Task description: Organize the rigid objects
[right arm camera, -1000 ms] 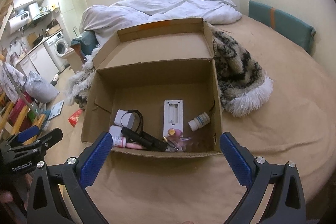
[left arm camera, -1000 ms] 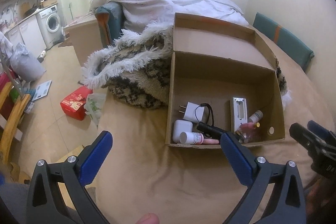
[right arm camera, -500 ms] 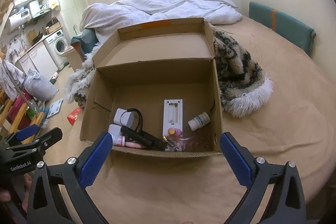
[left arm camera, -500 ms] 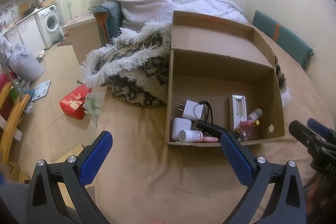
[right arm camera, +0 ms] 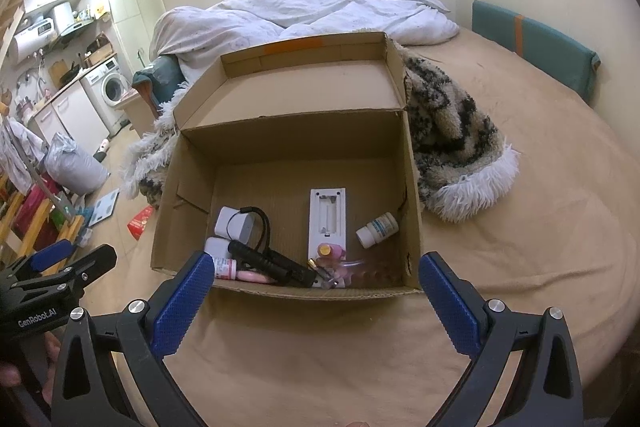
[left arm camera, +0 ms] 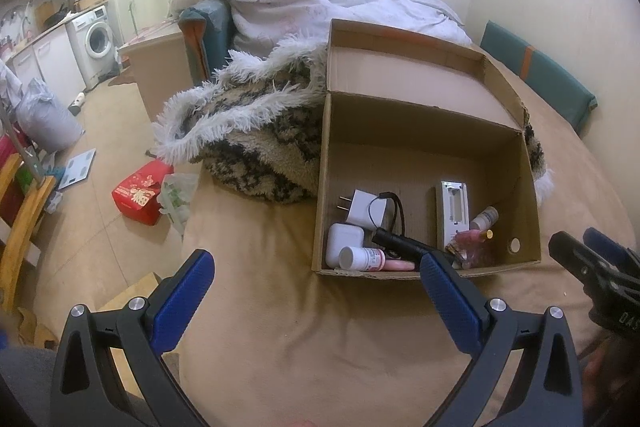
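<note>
I see the box point(right arm camera: 412, 187) on the bed point(right arm camera: 540, 247), flaps up, small items clustered inside; both my grippers' jaws gape wide, empty.

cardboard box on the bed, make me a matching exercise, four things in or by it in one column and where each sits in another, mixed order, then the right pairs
Things:
1. white charger
2. white remote-like casing
3. small white pill bottle
4. fuzzy patterned blanket

Places:
A. outside the cardboard box, against its right wall
B. inside, nearest the right wall
C. inside, on the left, a black cord looped at it
D. inside, lying flat near the middle

Pairs: 1-C, 2-D, 3-B, 4-A
</note>
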Tool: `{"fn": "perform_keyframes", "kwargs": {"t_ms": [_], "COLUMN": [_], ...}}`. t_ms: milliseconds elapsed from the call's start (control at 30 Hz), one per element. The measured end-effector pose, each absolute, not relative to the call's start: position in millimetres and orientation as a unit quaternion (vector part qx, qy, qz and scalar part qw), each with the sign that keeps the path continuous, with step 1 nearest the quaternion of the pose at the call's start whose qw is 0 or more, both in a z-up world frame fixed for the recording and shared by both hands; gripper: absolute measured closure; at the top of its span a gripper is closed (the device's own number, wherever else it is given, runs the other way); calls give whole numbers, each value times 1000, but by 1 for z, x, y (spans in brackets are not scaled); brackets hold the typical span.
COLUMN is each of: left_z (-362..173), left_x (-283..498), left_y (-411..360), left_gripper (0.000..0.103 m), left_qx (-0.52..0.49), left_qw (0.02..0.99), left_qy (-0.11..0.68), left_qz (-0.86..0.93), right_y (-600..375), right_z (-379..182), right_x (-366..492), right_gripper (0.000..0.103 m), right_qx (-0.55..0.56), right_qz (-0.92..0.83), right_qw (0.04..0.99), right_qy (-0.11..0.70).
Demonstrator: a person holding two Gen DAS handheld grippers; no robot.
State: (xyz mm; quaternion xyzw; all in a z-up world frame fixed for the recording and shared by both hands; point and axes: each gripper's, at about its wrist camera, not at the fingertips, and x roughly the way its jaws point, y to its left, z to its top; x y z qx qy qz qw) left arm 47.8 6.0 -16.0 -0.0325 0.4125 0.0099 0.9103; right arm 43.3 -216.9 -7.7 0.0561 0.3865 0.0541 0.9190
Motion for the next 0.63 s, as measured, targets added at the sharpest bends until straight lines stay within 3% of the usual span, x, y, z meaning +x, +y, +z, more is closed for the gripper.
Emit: {"fn": "perform_keyframes", "kwargs": {"t_ms": [633], "left_z": [-13], "left_x": [45], "left_y": [11], "left_gripper": [1], "left_qx": [-44], "left_qw": [912], "left_qy": [406], "left_qz": [16], "right_y": [-220], "right_z": [-7], "right_x": [41], "right_gripper": [0], "right_qx": [61], "right_qz": [58], "right_qw": [923], "right_qy": [377]}}
